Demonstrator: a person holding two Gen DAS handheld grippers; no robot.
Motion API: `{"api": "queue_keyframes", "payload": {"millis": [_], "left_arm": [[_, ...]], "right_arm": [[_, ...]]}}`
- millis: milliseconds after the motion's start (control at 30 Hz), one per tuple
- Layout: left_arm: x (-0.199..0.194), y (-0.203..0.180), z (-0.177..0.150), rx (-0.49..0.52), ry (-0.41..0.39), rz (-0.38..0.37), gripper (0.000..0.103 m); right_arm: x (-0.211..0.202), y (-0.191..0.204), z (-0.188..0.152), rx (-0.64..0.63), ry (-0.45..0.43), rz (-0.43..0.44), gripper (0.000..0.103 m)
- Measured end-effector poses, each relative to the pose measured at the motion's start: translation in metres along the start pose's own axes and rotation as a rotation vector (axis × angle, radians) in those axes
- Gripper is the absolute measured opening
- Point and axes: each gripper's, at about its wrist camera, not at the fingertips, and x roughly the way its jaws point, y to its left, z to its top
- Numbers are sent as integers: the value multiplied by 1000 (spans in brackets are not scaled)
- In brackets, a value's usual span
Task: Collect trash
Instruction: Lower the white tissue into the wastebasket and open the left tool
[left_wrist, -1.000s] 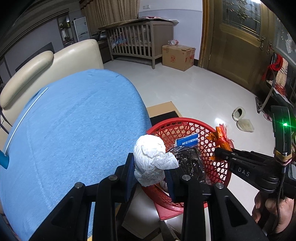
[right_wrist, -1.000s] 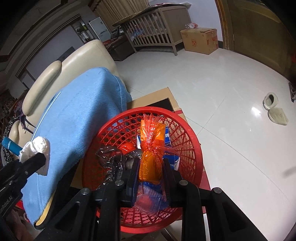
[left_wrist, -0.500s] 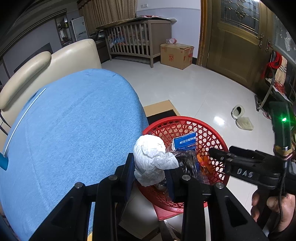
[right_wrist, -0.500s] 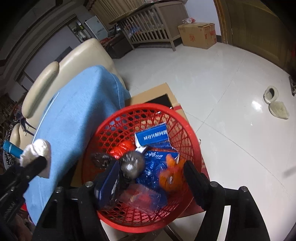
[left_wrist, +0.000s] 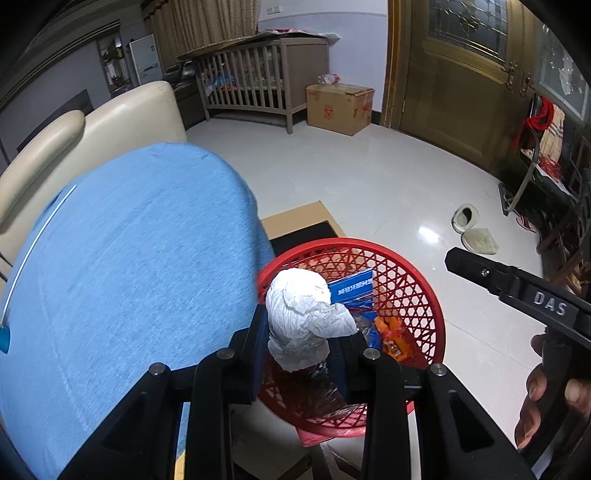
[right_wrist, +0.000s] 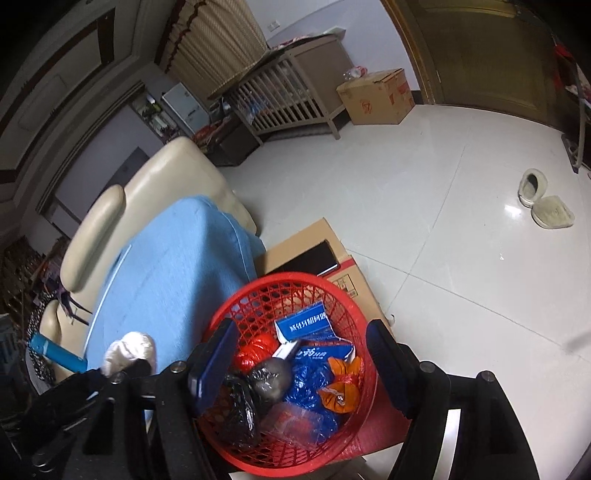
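My left gripper (left_wrist: 301, 345) is shut on a crumpled white paper ball (left_wrist: 304, 317), held over the near left rim of the red mesh basket (left_wrist: 417, 291). The ball also shows at the lower left of the right wrist view (right_wrist: 129, 350). My right gripper (right_wrist: 303, 360) is open and empty above the basket (right_wrist: 280, 291). Inside lie an orange wrapper (right_wrist: 341, 386), a blue box (right_wrist: 303, 323), blue plastic, a red wrapper and black and silver bags. The right gripper shows as a black bar (left_wrist: 517, 291) to the basket's right.
A sofa seat under a blue cover (left_wrist: 129, 266) lies left of the basket. The basket sits on a cardboard box (right_wrist: 314, 243). Two slippers (right_wrist: 543, 199) lie on the white tiled floor. A wooden crib (left_wrist: 258, 74) and a carton (left_wrist: 340, 103) stand at the back.
My right gripper opened and dropped the orange wrapper into the basket, then drew back and up. My left gripper kept its hold on the paper ball and moved slightly toward the basket.
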Motion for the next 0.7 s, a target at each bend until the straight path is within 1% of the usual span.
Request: {"api": "queue_keyframes", "payload": {"millis": [200, 333, 700], "left_arm": [[15, -10, 4, 10, 33, -9, 33], [24, -13, 7, 7, 52, -11, 33], [32, -23, 13, 39, 50, 1, 33]], "right_arm": [[-8, -9, 5, 28, -28, 9, 76], [-9, -14, 6, 44, -27, 11, 76], [-12, -20, 7, 60, -35, 16, 76]]}}
